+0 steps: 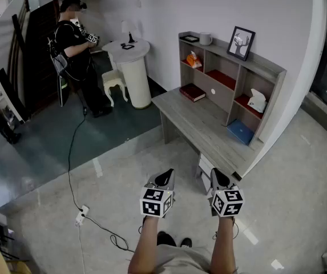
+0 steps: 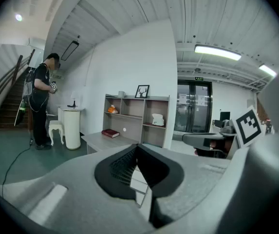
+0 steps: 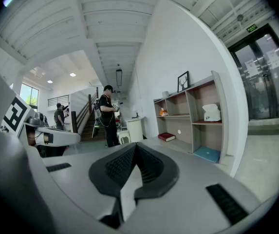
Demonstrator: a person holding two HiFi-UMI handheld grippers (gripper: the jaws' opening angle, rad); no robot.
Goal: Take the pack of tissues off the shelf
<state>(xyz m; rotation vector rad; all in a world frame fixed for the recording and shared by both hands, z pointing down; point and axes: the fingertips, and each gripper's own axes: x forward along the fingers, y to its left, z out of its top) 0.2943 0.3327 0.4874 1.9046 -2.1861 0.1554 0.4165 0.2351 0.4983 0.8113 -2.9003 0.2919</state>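
Down past my chest in the head view, both arms reach out over the pale floor. The left gripper [image 1: 165,177] and the right gripper [image 1: 219,178] are side by side and apart, each with its marker cube facing up. Ahead of them is a grey desk [image 1: 193,123] with a shelf unit [image 1: 266,68] on its far edge. The pack of tissues [image 1: 257,100], white, sits in the right middle compartment on a red shelf, well apart from both grippers. An orange packet [image 1: 193,60] lies in the upper left compartment, a blue flat thing [image 1: 241,131] in the lower right one, and a red book [image 1: 192,92] on the desk. A framed picture [image 1: 241,43] and a white cup [image 1: 205,38] are on top of the unit. At the far left a person [image 1: 75,39] stands at a round white stand [image 1: 133,73].

Through the left gripper view, my two dark pads meet at their tips, clenched on nothing. Beyond them the shelf unit is far off, and the tissues [image 2: 157,119] show as a small white shape in their compartment.

Along the right gripper view, these pads are also pressed together and empty. The tissues [image 3: 211,112] sit on the red shelf to the right, above the blue thing, and nothing touches them.
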